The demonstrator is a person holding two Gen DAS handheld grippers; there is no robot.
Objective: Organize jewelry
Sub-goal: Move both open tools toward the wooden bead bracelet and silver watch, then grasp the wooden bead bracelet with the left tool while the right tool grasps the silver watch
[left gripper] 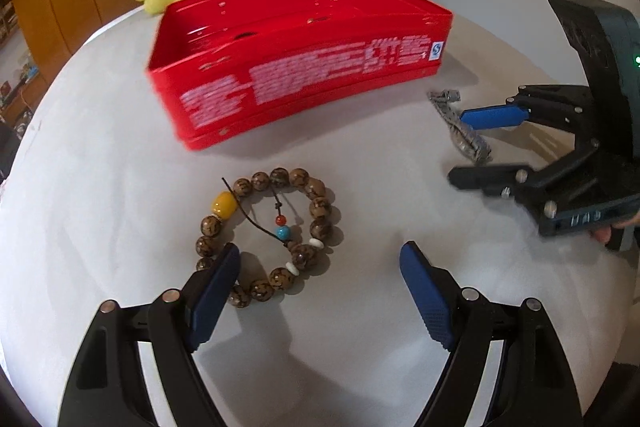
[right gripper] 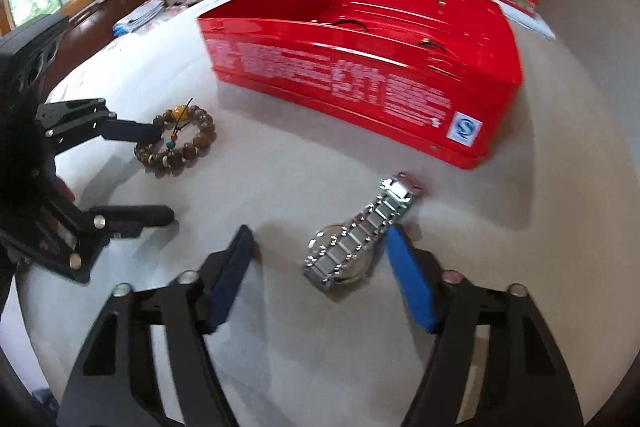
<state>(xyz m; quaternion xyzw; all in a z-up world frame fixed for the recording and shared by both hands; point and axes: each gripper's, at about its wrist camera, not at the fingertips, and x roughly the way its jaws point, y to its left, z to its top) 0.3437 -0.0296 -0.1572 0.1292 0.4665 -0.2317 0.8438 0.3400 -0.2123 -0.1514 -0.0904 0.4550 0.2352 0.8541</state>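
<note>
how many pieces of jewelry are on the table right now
2. The bead bracelet lies between the left tongs; the metal watch lies between the right tongs. The red box looks empty, though its near wall hides some floor.

My left gripper [left gripper: 320, 259] hung spread wide, one finger [left gripper: 216, 287] overlapping the bead bracelet [left gripper: 268, 235]. Beyond the bracelet sat the red box [left gripper: 300, 67]. Right of it, my right gripper [left gripper: 460, 147] straddled the watch [left gripper: 460, 131], jaws apart.
</note>
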